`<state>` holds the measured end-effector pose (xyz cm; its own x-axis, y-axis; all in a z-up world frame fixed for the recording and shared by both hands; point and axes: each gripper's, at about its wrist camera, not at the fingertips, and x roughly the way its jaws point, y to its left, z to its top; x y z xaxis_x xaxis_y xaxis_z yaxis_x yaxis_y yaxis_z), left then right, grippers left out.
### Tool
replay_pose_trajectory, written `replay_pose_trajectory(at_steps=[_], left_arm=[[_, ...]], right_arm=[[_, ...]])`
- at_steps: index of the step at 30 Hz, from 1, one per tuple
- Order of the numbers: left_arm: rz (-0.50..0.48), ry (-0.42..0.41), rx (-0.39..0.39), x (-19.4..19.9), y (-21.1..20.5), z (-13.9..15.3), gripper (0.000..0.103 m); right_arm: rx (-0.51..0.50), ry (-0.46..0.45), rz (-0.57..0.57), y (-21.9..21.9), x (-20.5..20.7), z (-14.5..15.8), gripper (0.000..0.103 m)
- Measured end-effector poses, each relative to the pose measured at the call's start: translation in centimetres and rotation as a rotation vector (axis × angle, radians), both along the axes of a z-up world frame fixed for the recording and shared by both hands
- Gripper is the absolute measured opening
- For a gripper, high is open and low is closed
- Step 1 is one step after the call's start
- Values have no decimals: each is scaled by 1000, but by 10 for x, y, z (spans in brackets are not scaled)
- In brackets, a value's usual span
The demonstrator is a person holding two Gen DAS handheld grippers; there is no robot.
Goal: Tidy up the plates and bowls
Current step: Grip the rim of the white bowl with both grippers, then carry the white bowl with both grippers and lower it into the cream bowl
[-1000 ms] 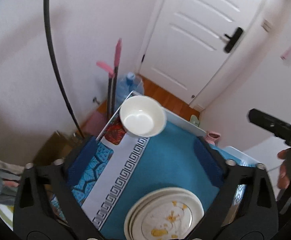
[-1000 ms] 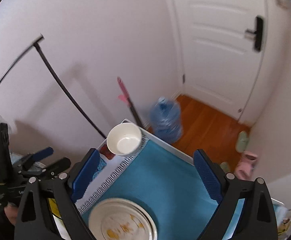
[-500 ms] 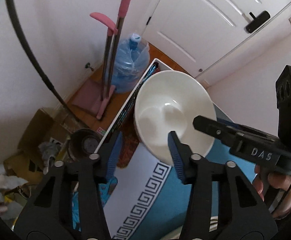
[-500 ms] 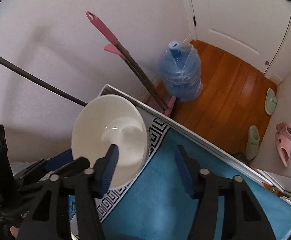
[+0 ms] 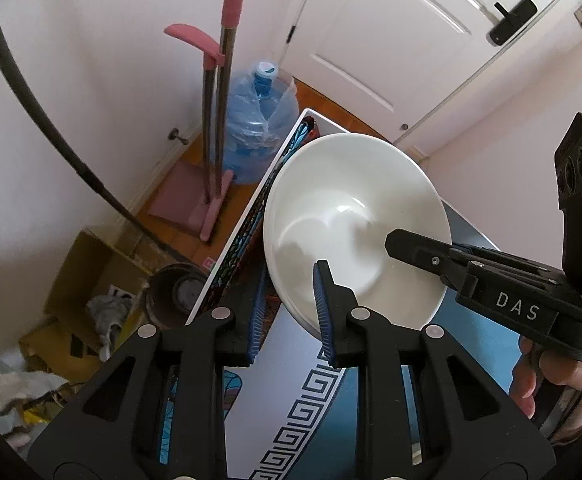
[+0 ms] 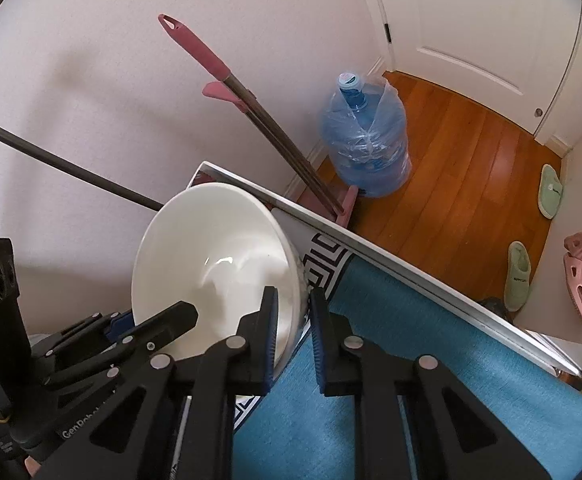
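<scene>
Tongs on both sides, left tongs (image 5: 291,316) and right tongs (image 6: 294,338), clamp opposite rims of the white bowl (image 5: 355,228), sharing its weight above the desk (image 6: 411,340).

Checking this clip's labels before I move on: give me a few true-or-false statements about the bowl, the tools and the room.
1. The white bowl is empty. True.
2. Only the right tool grips the bowl. False: the left tool, its jaws just closing, also has the rim between its fingers.
3. A blue water jug stands on the floor beside the pink-handled mop. True.
4. The door stands open. False: it is shut.
5. Slippers lie on the table. False: they lie on the floor.
</scene>
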<state>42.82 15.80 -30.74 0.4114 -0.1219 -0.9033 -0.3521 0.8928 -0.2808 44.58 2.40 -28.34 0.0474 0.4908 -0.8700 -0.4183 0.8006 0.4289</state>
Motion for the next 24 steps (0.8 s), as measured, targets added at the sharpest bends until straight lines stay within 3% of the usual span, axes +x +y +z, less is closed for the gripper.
replay_pose_trajectory(at_steps=[10, 24], left_arm=[[-66, -50, 43, -15, -20, 33, 21], [-158, -171, 106, -87, -111, 127, 21]], right_arm=[[15, -36, -46, -14, -18, 18, 15], [43, -199, -100, -94, -98, 110, 15]])
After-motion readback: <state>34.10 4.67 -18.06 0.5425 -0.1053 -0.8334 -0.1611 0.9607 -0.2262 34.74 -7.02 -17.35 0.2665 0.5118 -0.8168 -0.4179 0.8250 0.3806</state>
